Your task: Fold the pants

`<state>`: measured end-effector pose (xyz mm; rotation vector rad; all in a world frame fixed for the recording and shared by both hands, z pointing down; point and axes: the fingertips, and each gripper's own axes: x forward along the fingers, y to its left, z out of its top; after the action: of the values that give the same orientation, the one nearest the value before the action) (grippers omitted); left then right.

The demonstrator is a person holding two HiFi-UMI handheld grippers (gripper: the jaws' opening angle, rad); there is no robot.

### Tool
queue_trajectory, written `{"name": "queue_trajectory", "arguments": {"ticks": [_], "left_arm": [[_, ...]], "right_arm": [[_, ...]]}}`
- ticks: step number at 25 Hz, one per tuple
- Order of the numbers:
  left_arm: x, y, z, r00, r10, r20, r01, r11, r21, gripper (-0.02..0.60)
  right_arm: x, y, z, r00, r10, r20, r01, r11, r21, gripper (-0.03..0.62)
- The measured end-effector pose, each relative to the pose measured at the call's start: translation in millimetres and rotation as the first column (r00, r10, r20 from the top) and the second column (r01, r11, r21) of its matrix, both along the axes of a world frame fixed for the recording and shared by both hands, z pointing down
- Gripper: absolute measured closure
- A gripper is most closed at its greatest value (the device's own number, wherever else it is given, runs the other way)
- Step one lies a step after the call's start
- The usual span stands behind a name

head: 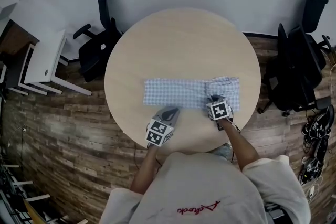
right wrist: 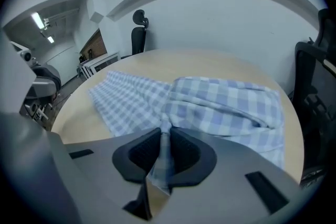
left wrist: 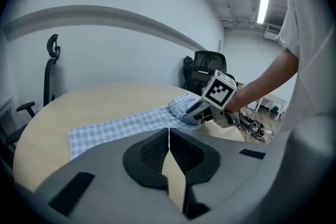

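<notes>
Blue checked pants (head: 173, 93) lie as a long strip across the near half of the round wooden table (head: 184, 39). Their right end (head: 226, 89) is folded over onto itself in a thicker bunch. My right gripper (head: 214, 98) sits at that folded end, shut on a pinch of the checked cloth (right wrist: 164, 131), which runs up between its jaws from the pants (right wrist: 220, 105). My left gripper (head: 171, 111) hovers near the table's front edge, just short of the strip's middle, shut with nothing in it (left wrist: 169, 131). The left gripper view shows the pants (left wrist: 121, 126) and the right gripper (left wrist: 207, 112) ahead.
A black office chair (head: 100, 39) stands behind the table at the left, beside a white desk (head: 42, 60). More black chairs (head: 299, 60) stand at the right. The table's far half is bare wood; the floor is wood planks.
</notes>
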<state>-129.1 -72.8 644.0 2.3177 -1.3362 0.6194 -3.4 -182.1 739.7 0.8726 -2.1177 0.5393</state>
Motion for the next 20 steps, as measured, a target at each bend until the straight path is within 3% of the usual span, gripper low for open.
{"name": "queue_trajectory", "arguments": {"ticks": [7,10,13,15,20], "left_arm": [[18.2,-7.0,-1.8,0.999,0.051,-0.001,-0.051,0.999,0.007,0.546],[33.2,-15.8,-5.8,0.996,0.086,0.0,-0.086,0.996,0.014,0.546],[54.6,-27.7,-10.1,0.992,0.126,0.0,-0.126,0.992,0.02,0.546],[74.6,-36.4,-12.8,0.988,0.156,-0.002,-0.156,0.987,0.027,0.546],[128.5,-52.2,-17.9,0.977,0.214,-0.011,-0.213,0.976,0.044,0.546]], "right_arm": [[-4.0,4.0,-4.2,0.998,-0.01,0.063,0.011,1.0,-0.012,0.523],[-5.8,7.4,-24.9,0.984,-0.054,0.17,0.047,0.998,0.042,0.516],[-3.0,11.6,-53.8,0.945,-0.105,0.31,0.083,0.993,0.082,0.44],[9.4,8.9,-67.1,0.928,-0.106,0.357,0.075,0.992,0.102,0.405],[80.4,-16.3,-62.1,0.947,0.026,0.319,-0.054,0.996,0.077,0.398]]}}
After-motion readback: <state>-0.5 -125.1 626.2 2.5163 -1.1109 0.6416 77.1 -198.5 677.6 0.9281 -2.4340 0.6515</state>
